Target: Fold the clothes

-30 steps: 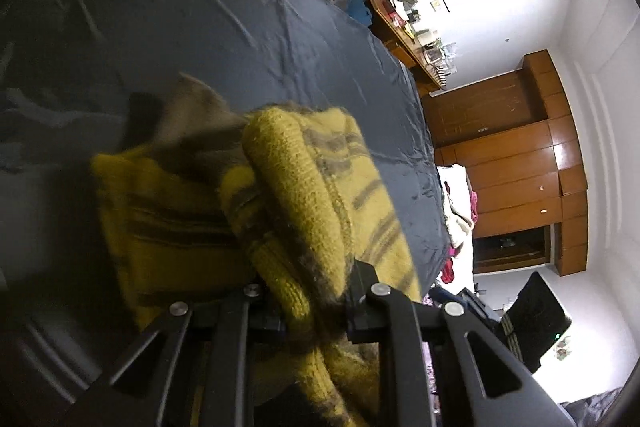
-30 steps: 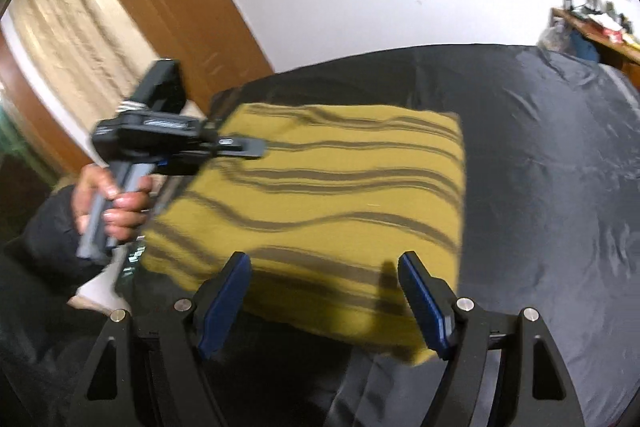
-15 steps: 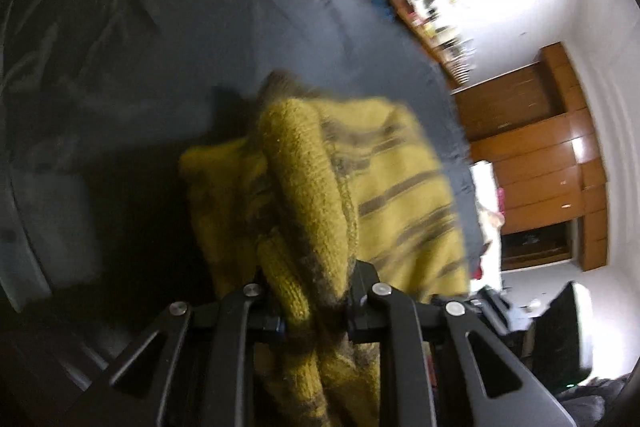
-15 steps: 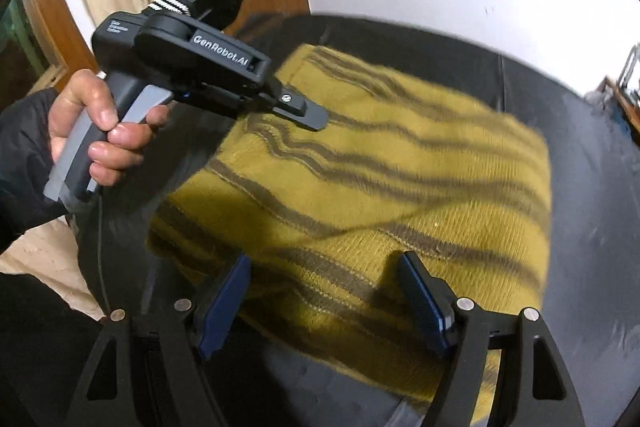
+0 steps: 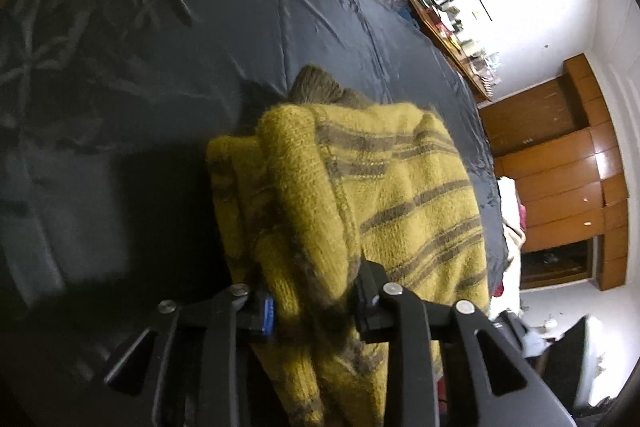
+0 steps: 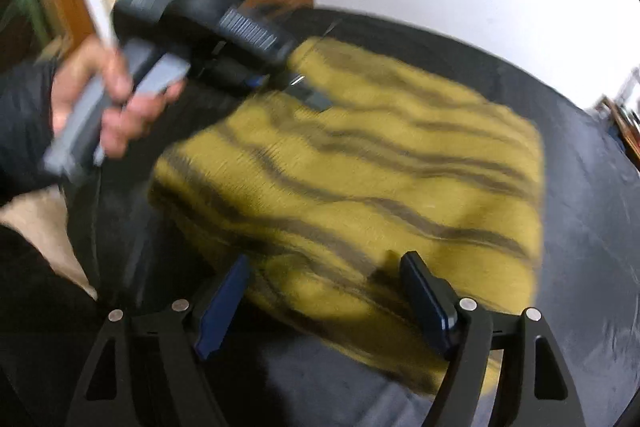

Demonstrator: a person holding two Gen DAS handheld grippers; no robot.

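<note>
A mustard-yellow knitted sweater with wavy brown stripes is seen folded into a rough rectangle on a dark sheet covering a bed. A thick bunched fold of it is clamped between the jaws of the left gripper, gripped by a hand. The right gripper is held above the near edge, jaws spread wide and holding nothing.

My left gripper is pinching a bunched fold of the yellow striped sweater, which is lying on the dark sheet; a cluttered shelf is standing beyond.
</note>
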